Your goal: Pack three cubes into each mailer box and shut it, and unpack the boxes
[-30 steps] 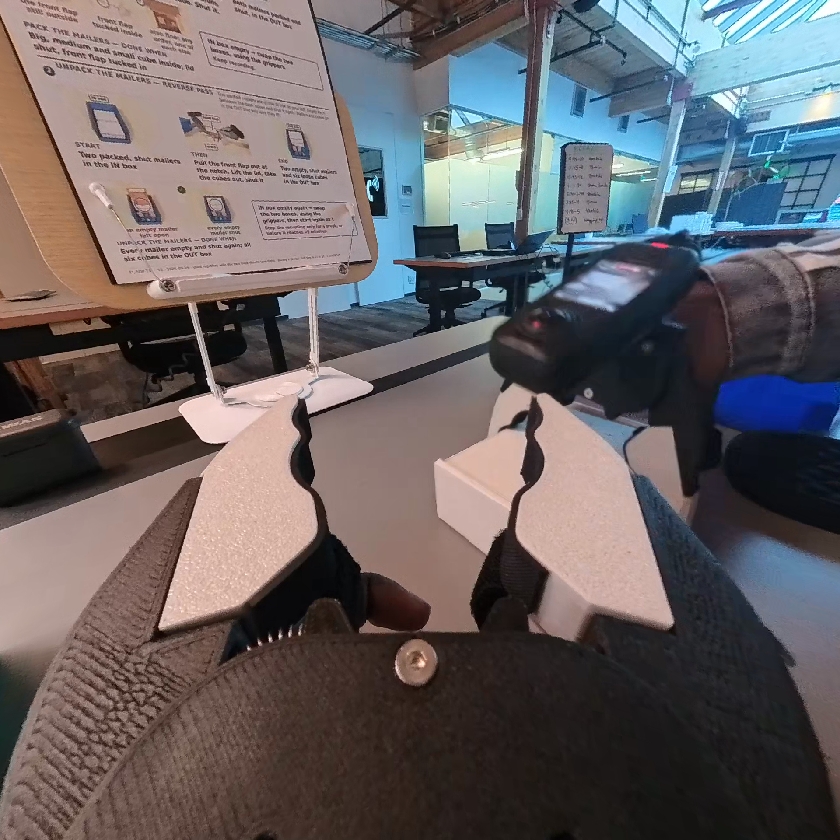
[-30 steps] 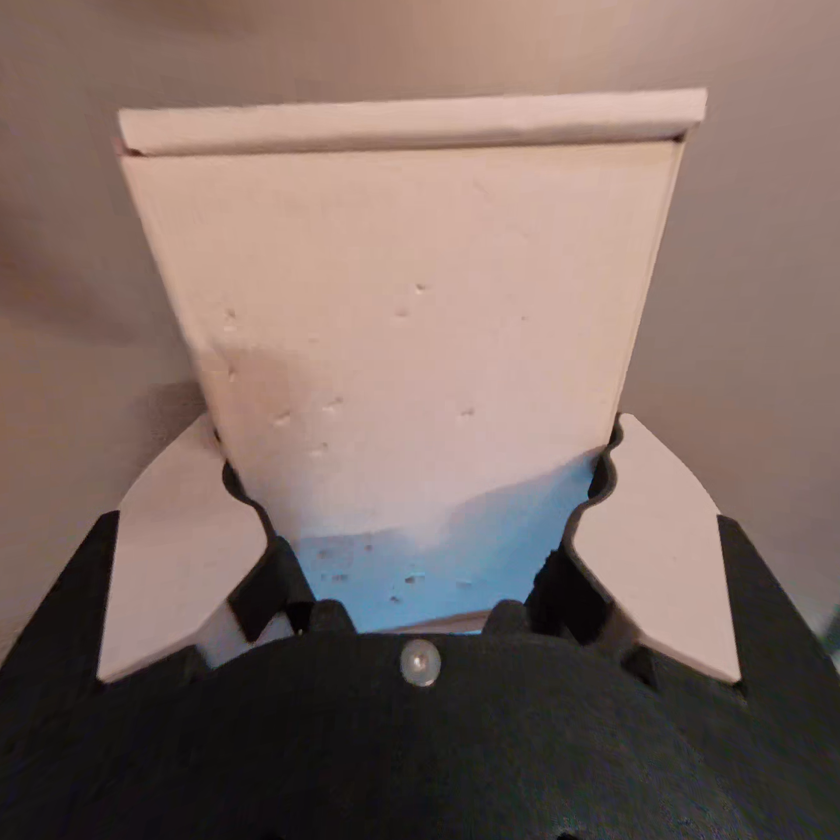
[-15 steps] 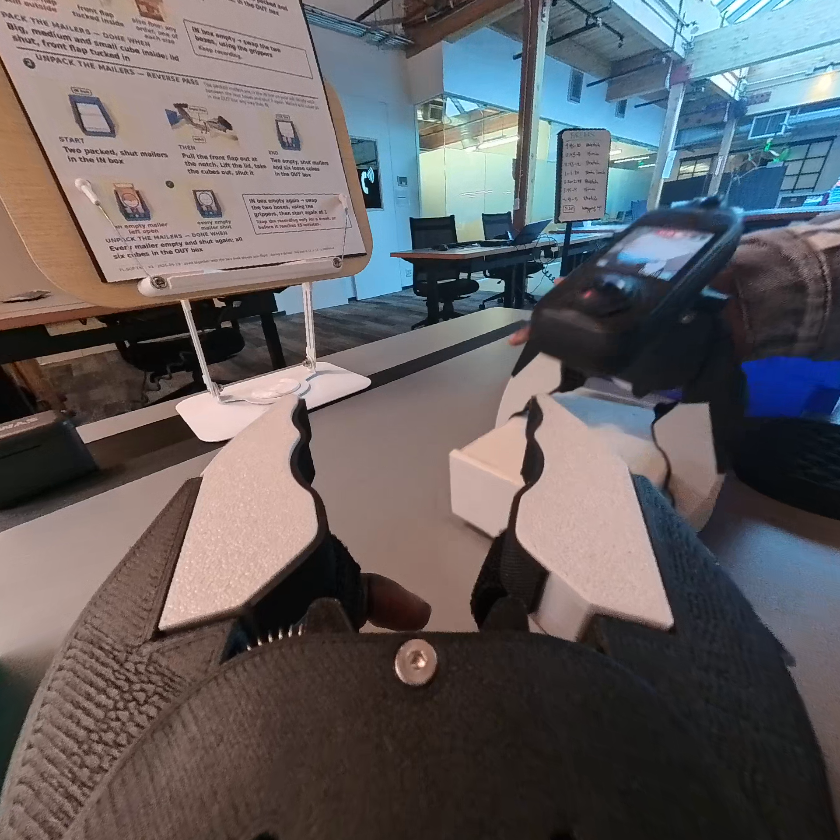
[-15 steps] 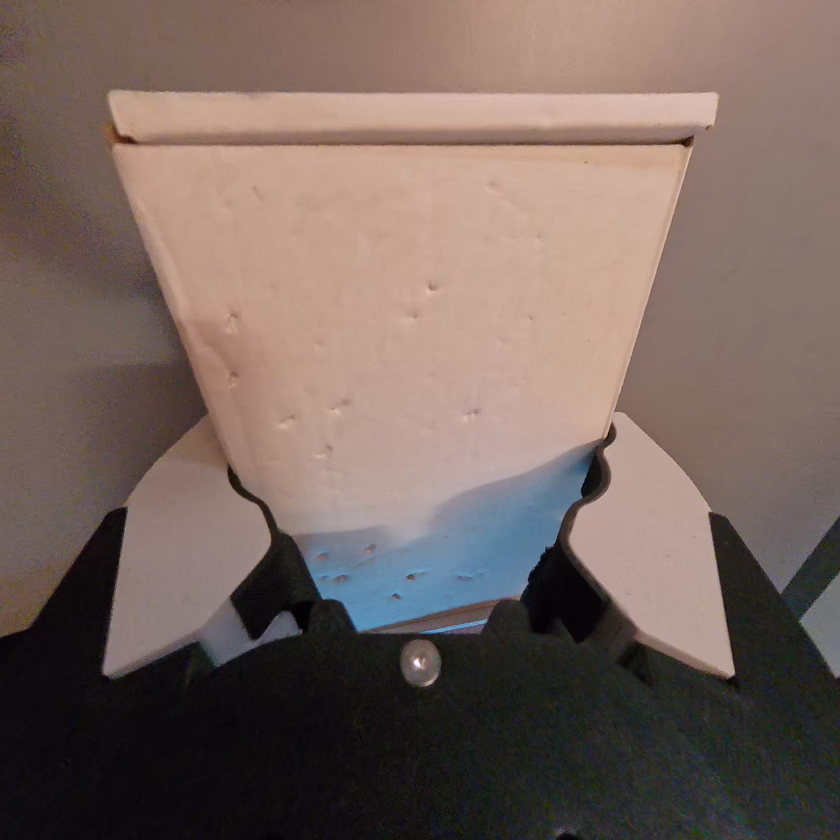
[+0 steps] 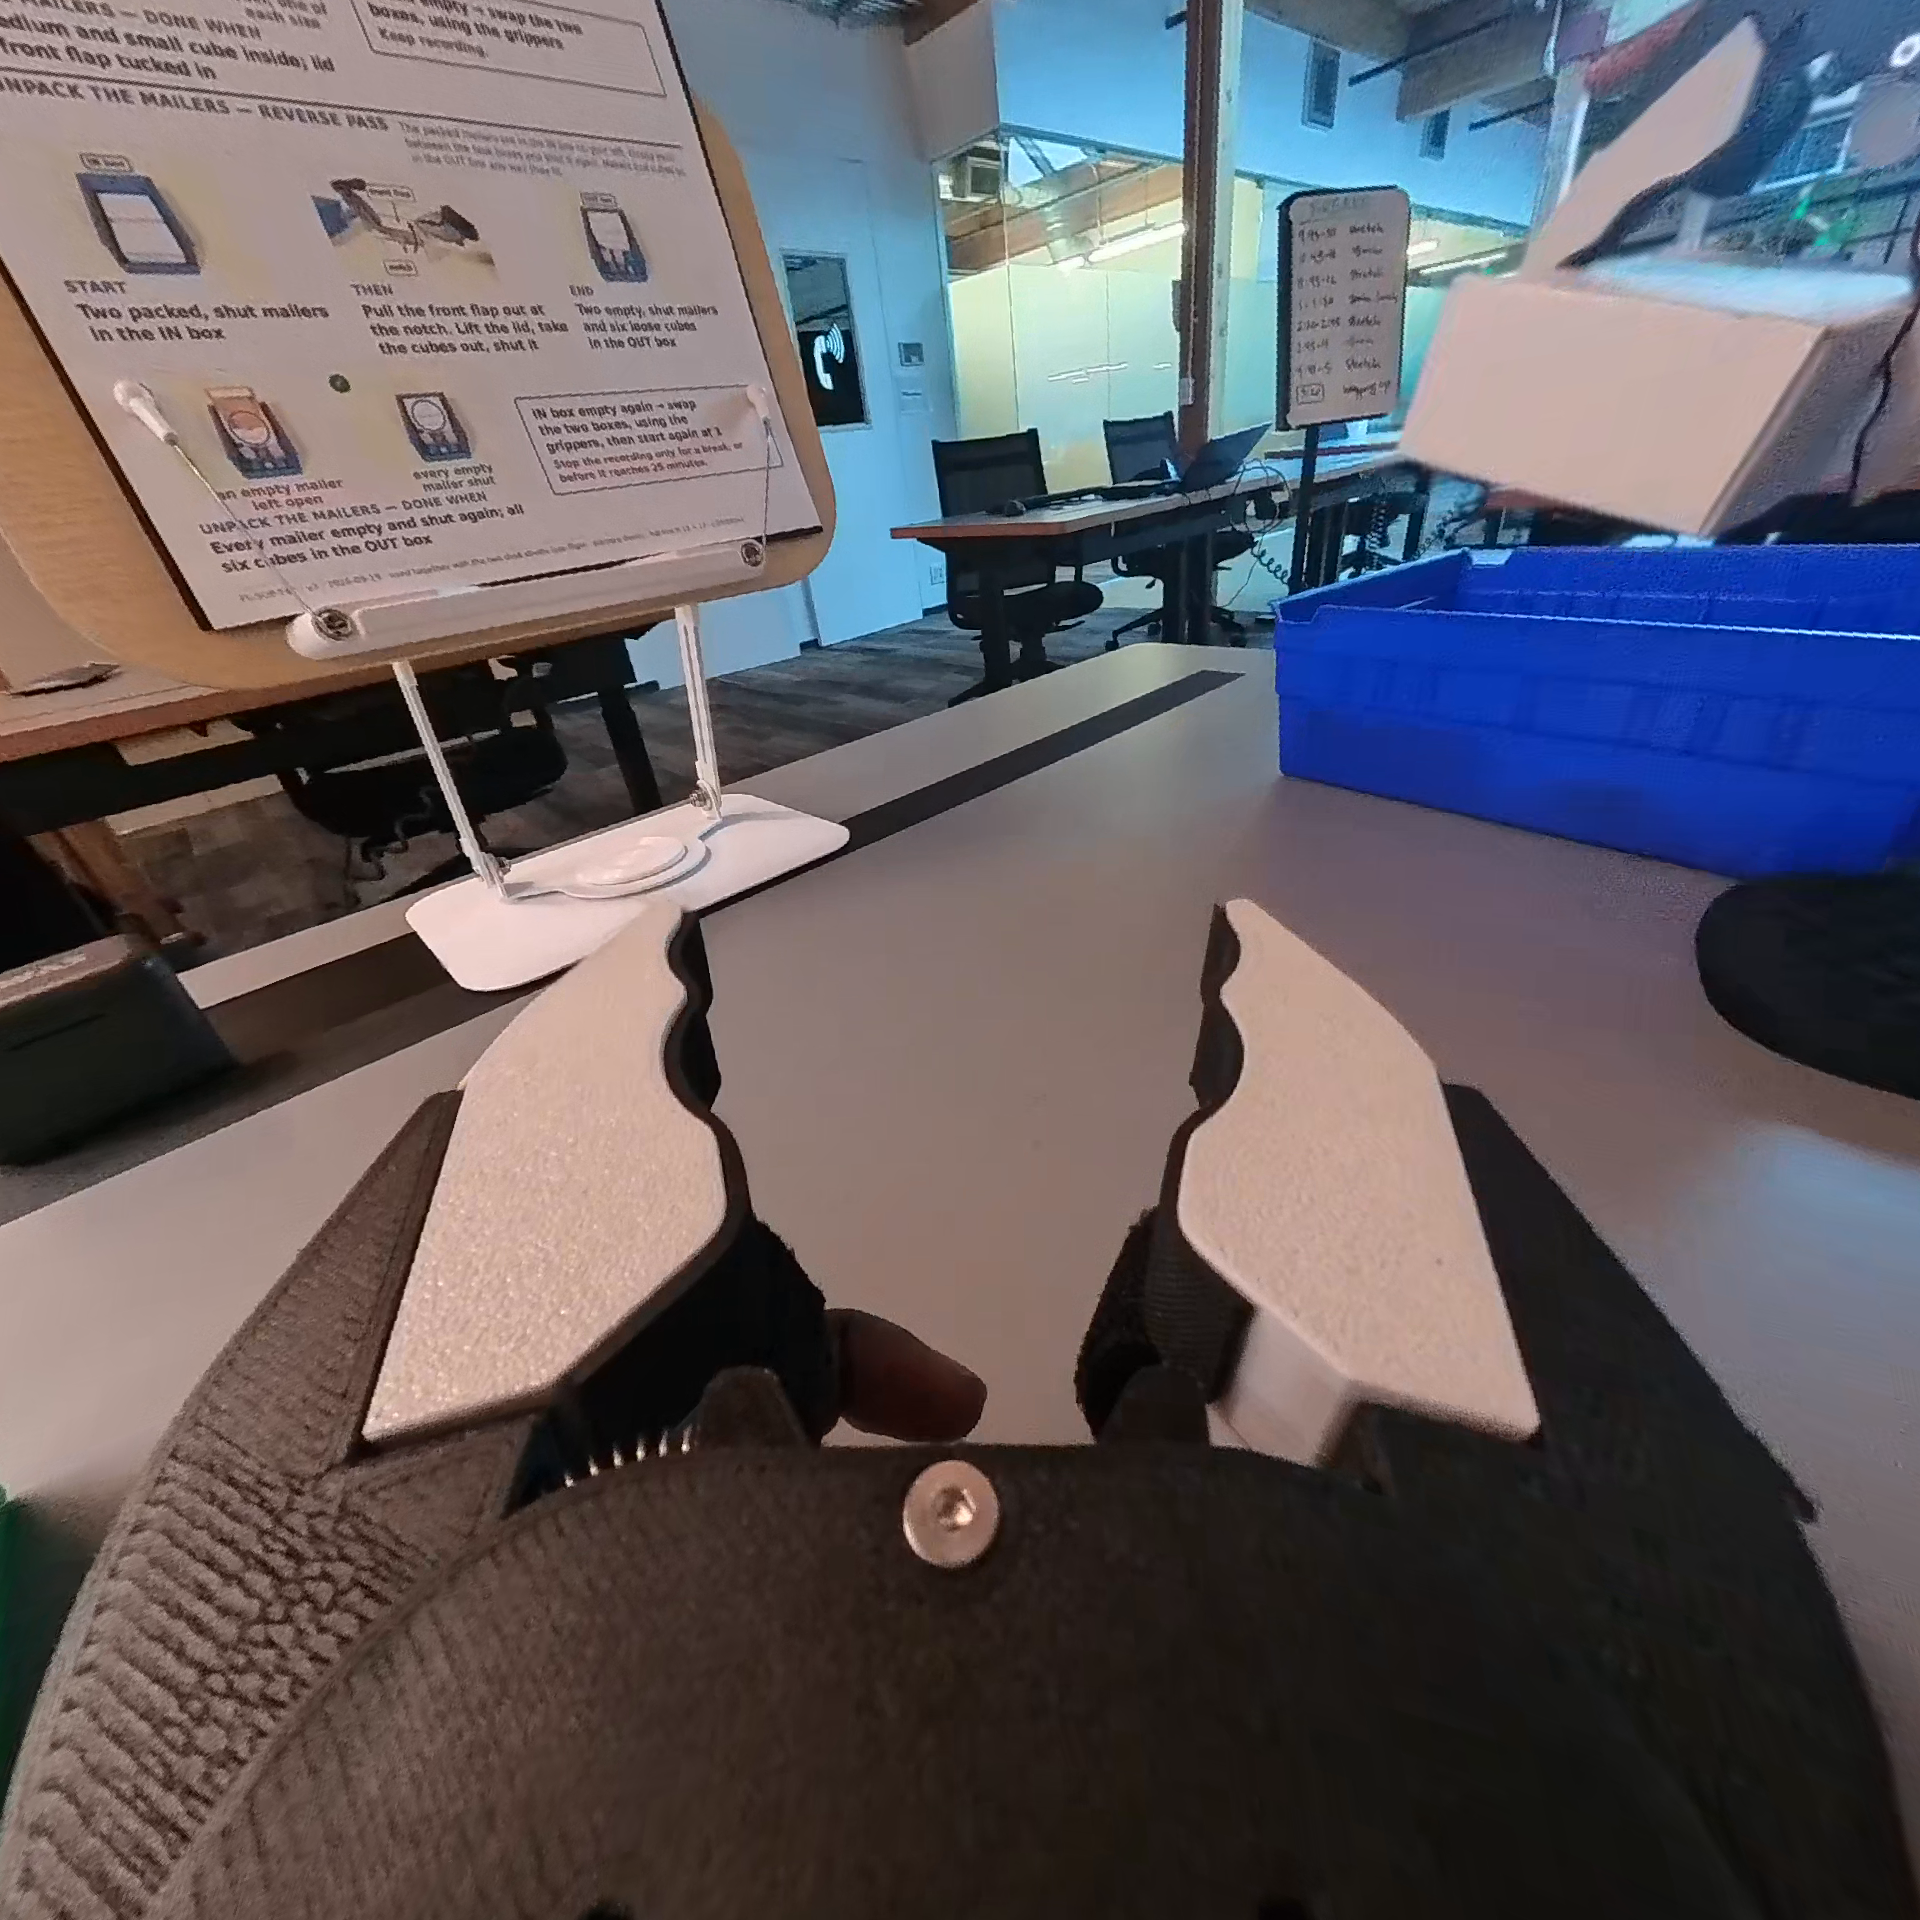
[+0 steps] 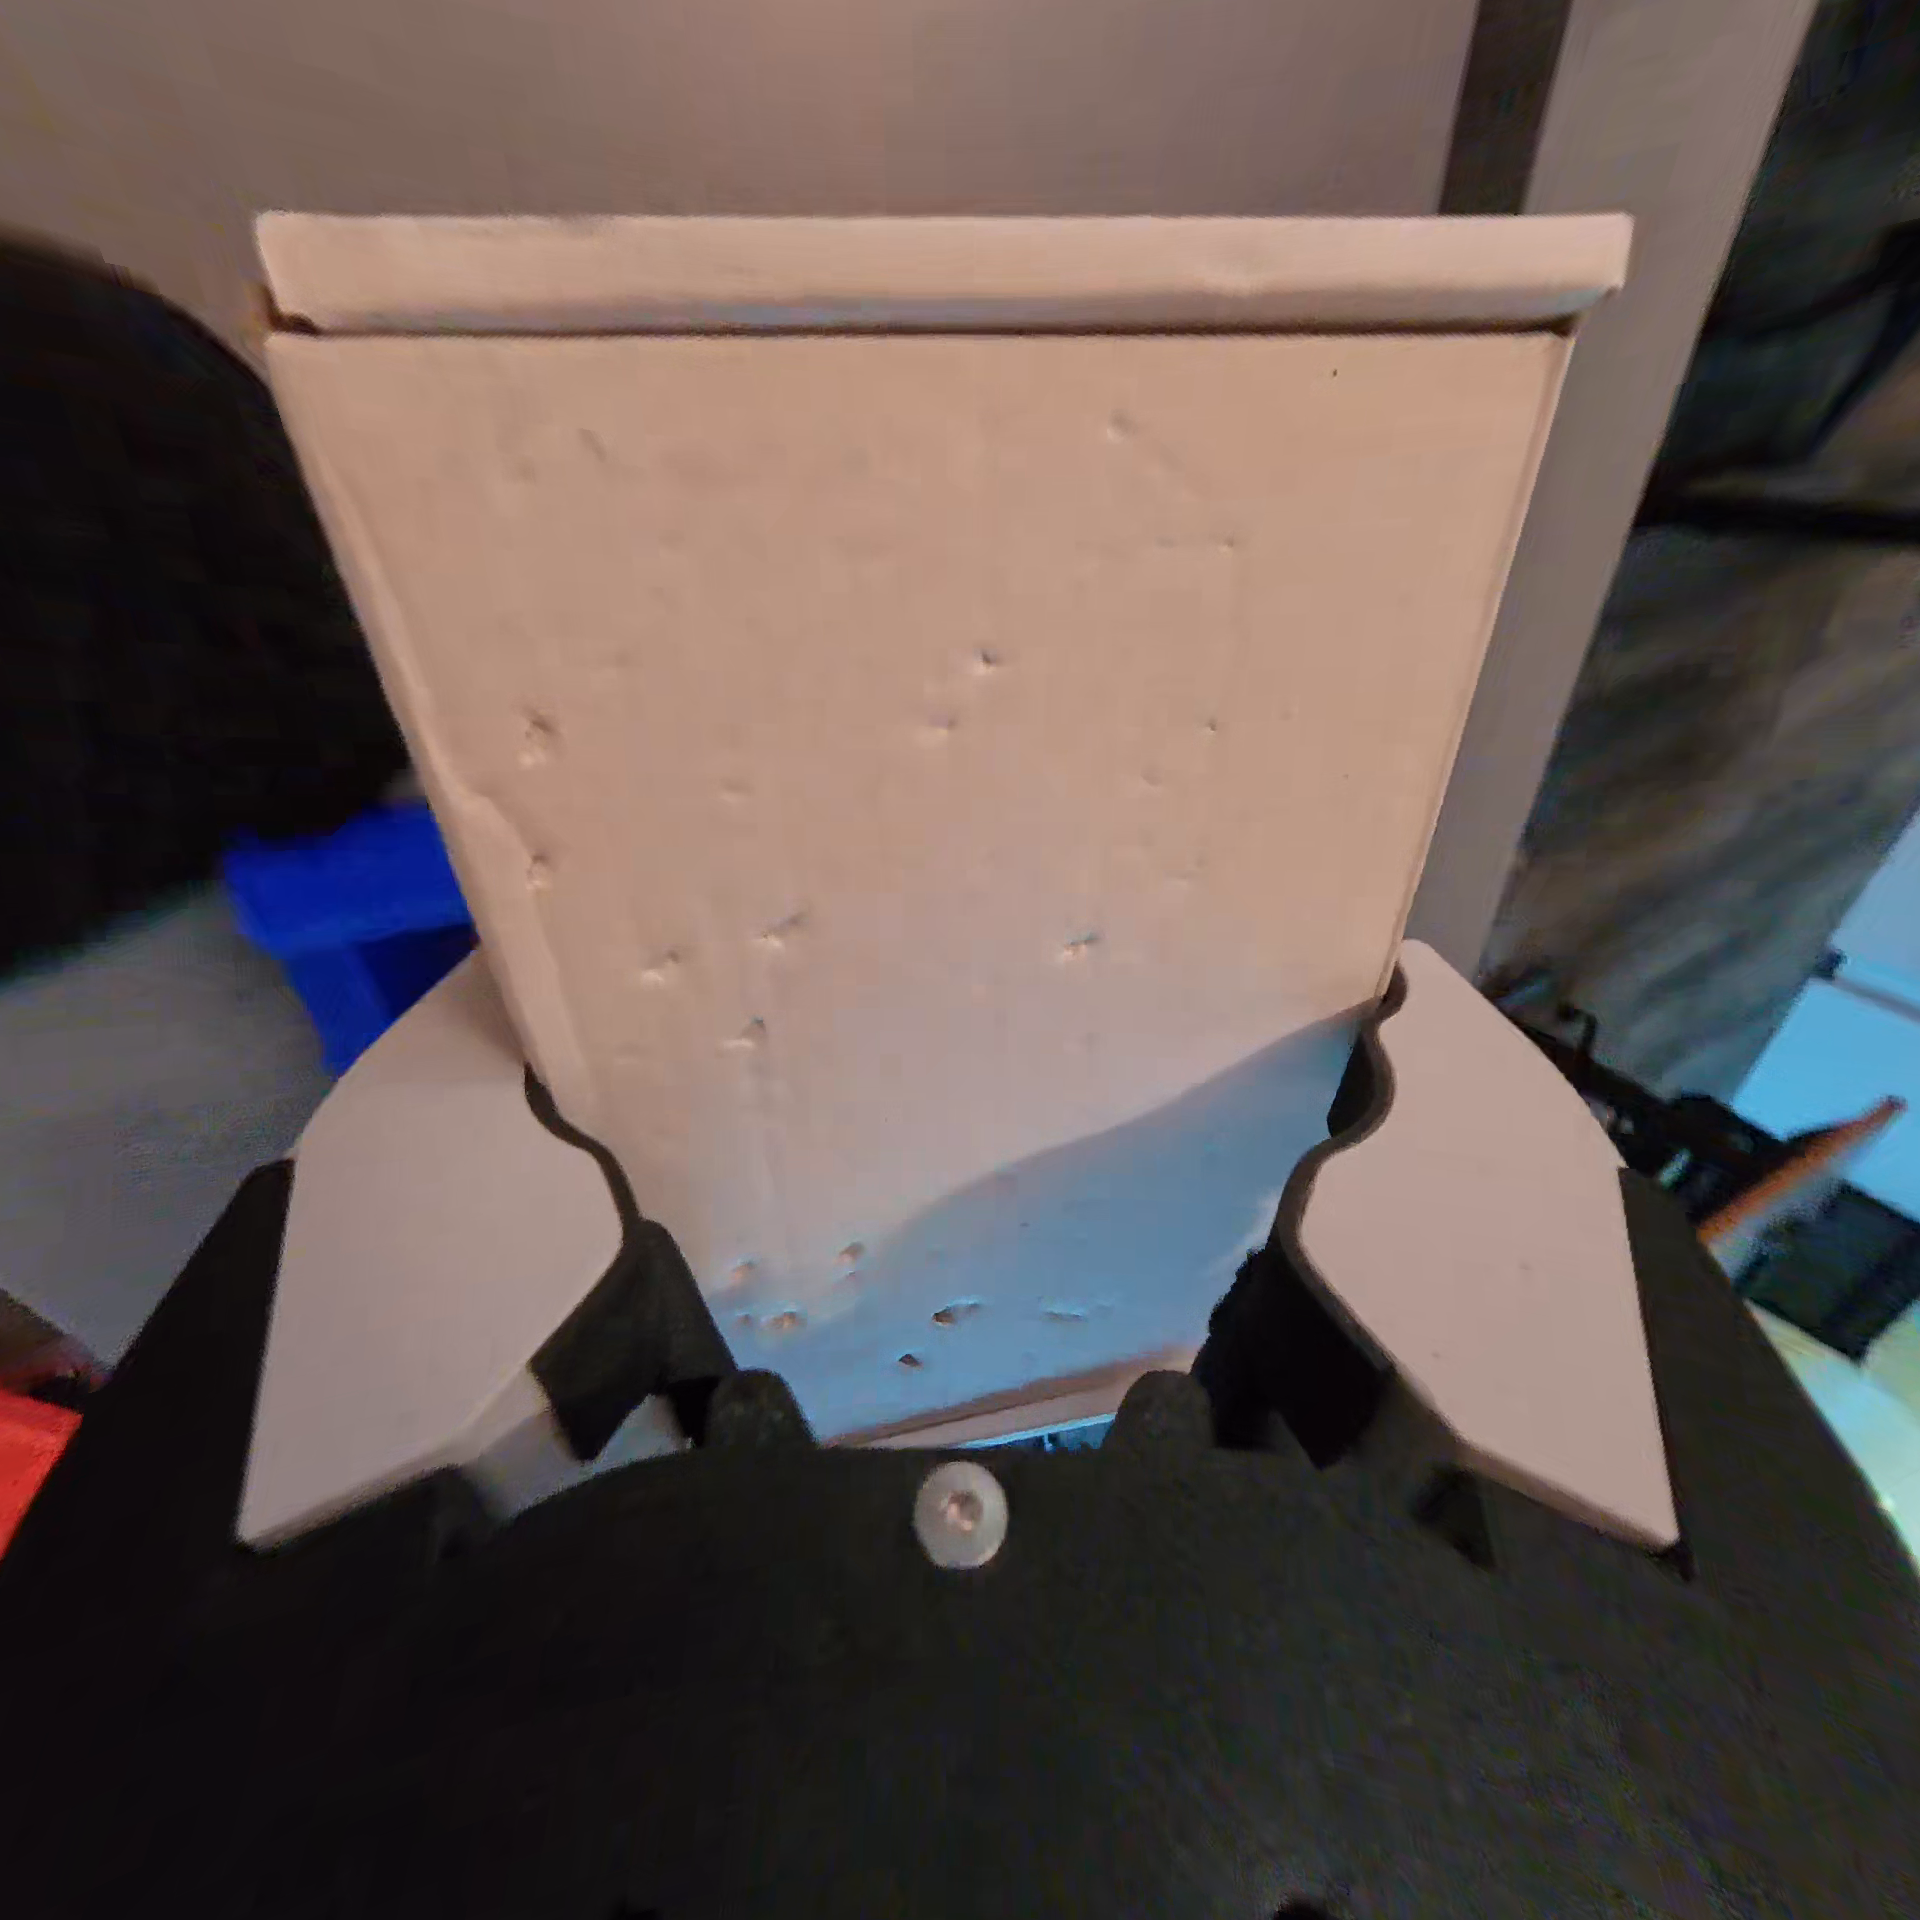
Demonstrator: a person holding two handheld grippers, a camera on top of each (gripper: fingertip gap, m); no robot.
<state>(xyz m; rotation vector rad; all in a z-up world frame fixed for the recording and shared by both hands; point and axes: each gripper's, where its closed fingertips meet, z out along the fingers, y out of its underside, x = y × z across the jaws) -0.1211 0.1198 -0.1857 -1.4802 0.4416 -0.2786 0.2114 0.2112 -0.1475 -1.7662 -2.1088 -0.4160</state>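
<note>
A shut white mailer box [image 6: 935,675] is clamped by its two sides between my right gripper's [image 6: 961,997] fingers, its dented lid facing the camera. In the left wrist view the same box [image 5: 1621,405] hangs in the air at the upper right, above the blue bin [image 5: 1600,707], with the right gripper partly visible above it. My left gripper [image 5: 951,935] is open and empty, low over the grey table [image 5: 987,987]. No cubes are in view.
An instruction board on a white stand [image 5: 623,883] is at the back left. A black round object [image 5: 1818,987] lies at the table's right. A black device [image 5: 94,1049] sits at the left edge. A blue bin corner [image 6: 343,925] shows below the held box.
My right gripper has lifted the mailer box off the table and carried it up and to the right, over the blue bin. My left gripper has stayed open and in place.
</note>
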